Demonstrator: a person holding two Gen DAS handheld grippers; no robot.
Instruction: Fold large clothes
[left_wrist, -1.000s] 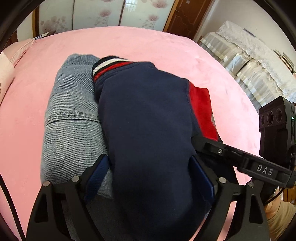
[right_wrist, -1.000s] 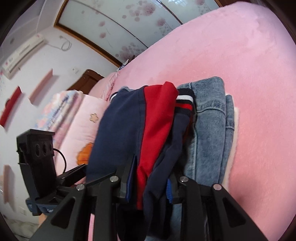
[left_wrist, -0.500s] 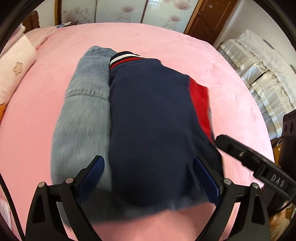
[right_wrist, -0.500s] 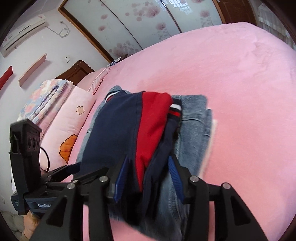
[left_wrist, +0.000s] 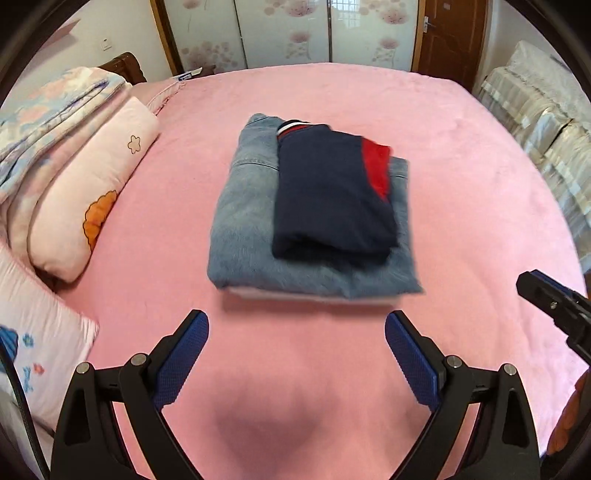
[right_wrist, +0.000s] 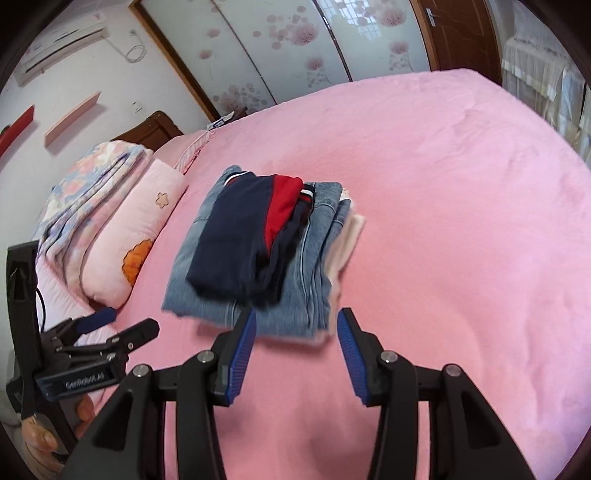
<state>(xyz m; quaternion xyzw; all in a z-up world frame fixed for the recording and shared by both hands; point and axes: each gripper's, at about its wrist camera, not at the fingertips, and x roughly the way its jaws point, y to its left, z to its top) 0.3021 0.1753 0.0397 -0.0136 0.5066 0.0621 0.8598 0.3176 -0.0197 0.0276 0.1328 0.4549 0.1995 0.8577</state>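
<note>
denim slab (left_wrist: 251, 236) under navy knit fold (left_wrist: 332, 192) | fuzzy pink bedspread (left_wrist: 461, 147) | both jaws open, empty

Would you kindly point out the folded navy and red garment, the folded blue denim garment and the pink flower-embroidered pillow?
Folded navy and red garment (left_wrist: 328, 192): left wrist view, navy top face.
Folded blue denim garment (left_wrist: 243, 229): left wrist view, exposed left half.
Pink flower-embroidered pillow (right_wrist: 129, 221): right wrist view, middle.

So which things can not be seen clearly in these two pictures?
- Pale layer under the denim garment: only an edge shows in both views, the stack covers it.
- Navy garment: folded, so its type is unclear.
- Near stack edge: motion-blurred in both views.
- Right gripper in the left wrist view: cut by the frame edge.
</note>
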